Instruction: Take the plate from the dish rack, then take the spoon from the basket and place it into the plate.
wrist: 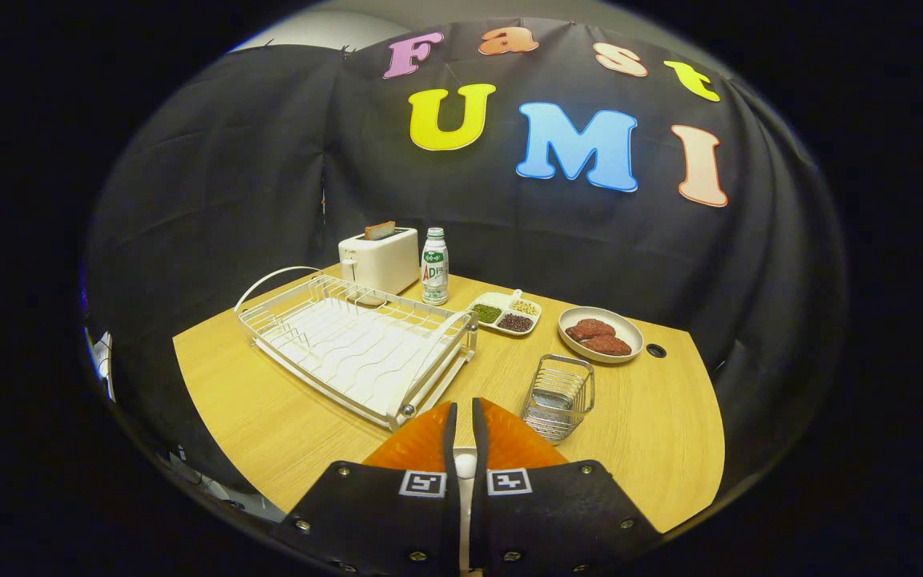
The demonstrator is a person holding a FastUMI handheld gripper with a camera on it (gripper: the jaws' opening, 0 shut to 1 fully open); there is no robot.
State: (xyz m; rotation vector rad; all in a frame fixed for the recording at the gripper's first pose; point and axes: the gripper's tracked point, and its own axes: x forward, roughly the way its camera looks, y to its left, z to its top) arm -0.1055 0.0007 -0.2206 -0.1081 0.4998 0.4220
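Note:
My gripper (463,405) hangs low over the near part of the table, its fingers drawn close with only a narrow slit between them. A small white piece, apparently the spoon (465,465), is pinched in that slit; most of it is hidden. Directly under the fingers lies the orange plate (509,442), showing on both sides of them. The white wire dish rack (357,344) stands just beyond and left of the fingertips with nothing in its slots. The metal wire basket (559,394) stands just right of the fingertips, and I see no spoon in it.
On the wooden table (269,425), at the back, stand a white toaster (379,258) with a slice of bread in it and a white bottle (434,277). A divided dish of beans (505,312) and a bowl with brown patties (599,335) sit beyond the basket.

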